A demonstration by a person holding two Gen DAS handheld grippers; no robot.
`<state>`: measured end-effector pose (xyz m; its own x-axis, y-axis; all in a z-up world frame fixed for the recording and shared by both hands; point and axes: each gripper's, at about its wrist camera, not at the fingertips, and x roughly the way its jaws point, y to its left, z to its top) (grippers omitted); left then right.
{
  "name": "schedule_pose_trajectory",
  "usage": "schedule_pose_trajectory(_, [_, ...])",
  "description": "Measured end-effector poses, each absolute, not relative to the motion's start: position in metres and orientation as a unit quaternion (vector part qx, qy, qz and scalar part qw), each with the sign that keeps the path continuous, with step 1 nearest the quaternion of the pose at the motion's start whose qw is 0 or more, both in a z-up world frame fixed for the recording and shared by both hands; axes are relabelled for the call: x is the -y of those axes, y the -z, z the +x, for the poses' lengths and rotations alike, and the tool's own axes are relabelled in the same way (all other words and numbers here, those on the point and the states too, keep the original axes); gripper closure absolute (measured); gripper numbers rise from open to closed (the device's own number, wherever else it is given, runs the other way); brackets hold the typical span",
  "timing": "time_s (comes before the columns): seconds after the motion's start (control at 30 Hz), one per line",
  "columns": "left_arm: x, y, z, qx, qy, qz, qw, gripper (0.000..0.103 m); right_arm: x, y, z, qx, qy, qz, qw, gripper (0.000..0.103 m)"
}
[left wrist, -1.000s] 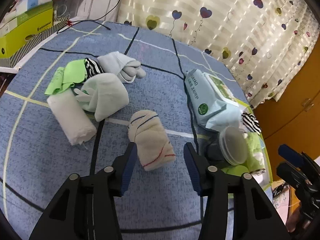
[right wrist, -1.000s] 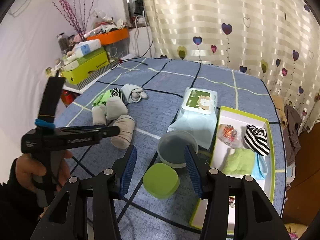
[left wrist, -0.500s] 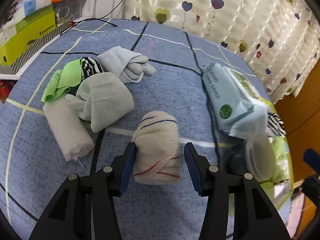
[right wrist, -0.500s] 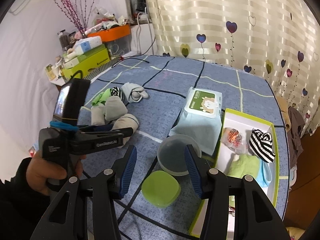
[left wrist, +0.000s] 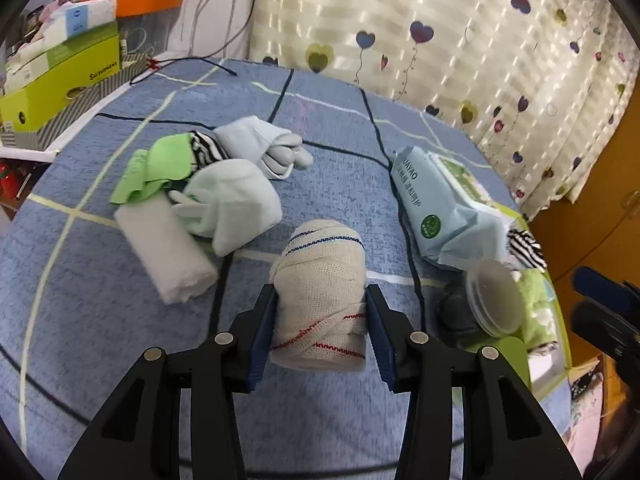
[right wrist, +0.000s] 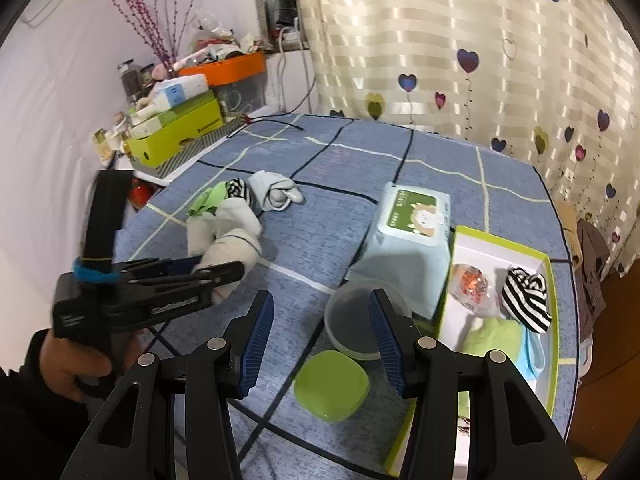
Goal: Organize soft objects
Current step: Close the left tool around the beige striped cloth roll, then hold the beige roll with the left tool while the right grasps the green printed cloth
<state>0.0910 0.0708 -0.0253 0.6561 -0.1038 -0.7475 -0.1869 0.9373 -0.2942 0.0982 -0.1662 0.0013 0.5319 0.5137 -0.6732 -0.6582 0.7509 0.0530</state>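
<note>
Left gripper (left wrist: 320, 320), jaws just closing, pinches the rolled beige towel (left wrist: 320, 296) lying on the blue bed (left wrist: 340, 184) by the sock pile; right gripper (right wrist: 320, 344) hangs spread, empty; soft roll may slip or unroll on lifting.

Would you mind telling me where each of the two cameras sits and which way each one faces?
Left wrist: on the left gripper, looking down at the bed; its jaws, just closing, flank the cream rolled sock.
Right wrist: on the right gripper, open over the clear tub and green lid; the person's left hand shows.
Shared: the sock, the wipes pack, the tub.
</note>
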Motion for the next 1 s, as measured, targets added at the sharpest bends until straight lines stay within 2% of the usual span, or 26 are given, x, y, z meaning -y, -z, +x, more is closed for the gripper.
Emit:
schedule_pose_trajectory(0.37, [-0.109,0.008,0.053,-0.376,-0.033,-0.207,0.902,0.058,0.112,-0.002,0.103,-0.355,-0.375,-0.124,0.847,0.054])
schedule_pose_trajectory(1.0, [-0.211,0.024,0.012,-0.341,-0.111,-0.277,0.891,0.058,-0.039,0.015,0.138,-0.364,-0.436,-0.183,0.803,0.054])
